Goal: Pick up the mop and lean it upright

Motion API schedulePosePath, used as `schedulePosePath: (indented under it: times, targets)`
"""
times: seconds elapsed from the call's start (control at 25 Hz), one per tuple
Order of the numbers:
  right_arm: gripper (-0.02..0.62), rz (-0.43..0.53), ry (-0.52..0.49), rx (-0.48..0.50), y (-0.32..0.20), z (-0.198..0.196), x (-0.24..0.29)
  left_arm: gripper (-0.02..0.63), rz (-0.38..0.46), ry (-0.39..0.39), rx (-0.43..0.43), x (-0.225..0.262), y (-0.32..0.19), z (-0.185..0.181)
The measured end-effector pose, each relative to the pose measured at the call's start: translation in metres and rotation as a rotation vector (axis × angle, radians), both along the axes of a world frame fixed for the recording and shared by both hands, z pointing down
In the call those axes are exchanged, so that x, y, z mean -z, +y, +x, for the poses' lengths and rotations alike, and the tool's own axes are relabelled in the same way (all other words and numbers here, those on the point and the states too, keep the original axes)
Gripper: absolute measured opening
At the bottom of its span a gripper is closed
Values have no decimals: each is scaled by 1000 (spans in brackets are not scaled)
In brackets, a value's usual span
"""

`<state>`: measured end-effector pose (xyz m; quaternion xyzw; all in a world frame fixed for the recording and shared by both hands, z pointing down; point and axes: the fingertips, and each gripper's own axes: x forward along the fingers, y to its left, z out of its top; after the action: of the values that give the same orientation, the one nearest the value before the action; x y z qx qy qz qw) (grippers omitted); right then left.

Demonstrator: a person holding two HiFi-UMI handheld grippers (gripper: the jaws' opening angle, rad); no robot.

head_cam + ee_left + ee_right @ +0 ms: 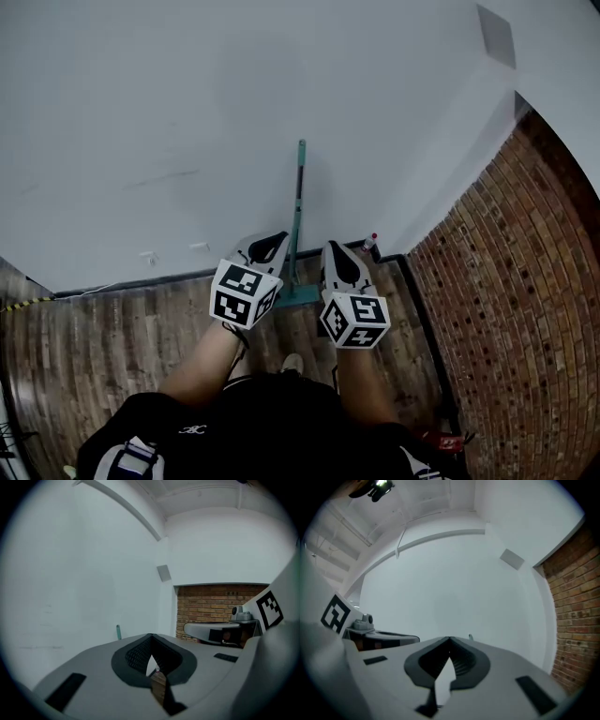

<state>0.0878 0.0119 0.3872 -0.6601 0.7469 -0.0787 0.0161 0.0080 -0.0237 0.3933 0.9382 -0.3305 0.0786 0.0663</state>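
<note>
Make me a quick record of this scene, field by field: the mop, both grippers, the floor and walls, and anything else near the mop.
mop: teal handle, standing upright against the white wall, head down on the floor
left gripper: jaws together, nothing between them, just left of the mop handle
right gripper: jaws together, empty, just right of the handle
grip: neither gripper holds the mop
floor: wood planks
side wall: brick wall on the right
other: small red-topped object at the wall base, too small to identify

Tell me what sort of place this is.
Probably a bare indoor room corner: a white wall meets a brick wall over a wood-plank floor, with a mop leaning upright.
</note>
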Motion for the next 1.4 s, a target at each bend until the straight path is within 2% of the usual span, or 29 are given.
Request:
schedulePosePath:
  times: [0.08,0.24,0.44,0.72,1.12,1.2,1.32,1.4]
  targets:
    - [13,5,-5,21,-24,19,4,-9,10,-4,30,4,-24,17]
    - [14,-20,-12,59,-64,55,-3,-9,-19,-19,51,-3,-60,51]
    - [14,-71,-31,98,-109,81,-26,-9,-50,-52,104,-19,-91,66]
    - [14,-130,-6,105,-160,77,-51,-9,-117,-48,147,-47,-140,53]
    - [17,-169,92,57,-257,57,-58,-9,-106,11,55,-45,-231,43]
    - [34,-179,119,42,-277,50,-59,-9,-107,26,35,-44,-247,38]
    - [112,-216,154,10,-302,44,-70,-9,-117,32,13,-51,-263,31]
    - [118,-240,169,-12,-316,43,-80,-9,-126,28,4,-57,-272,27]
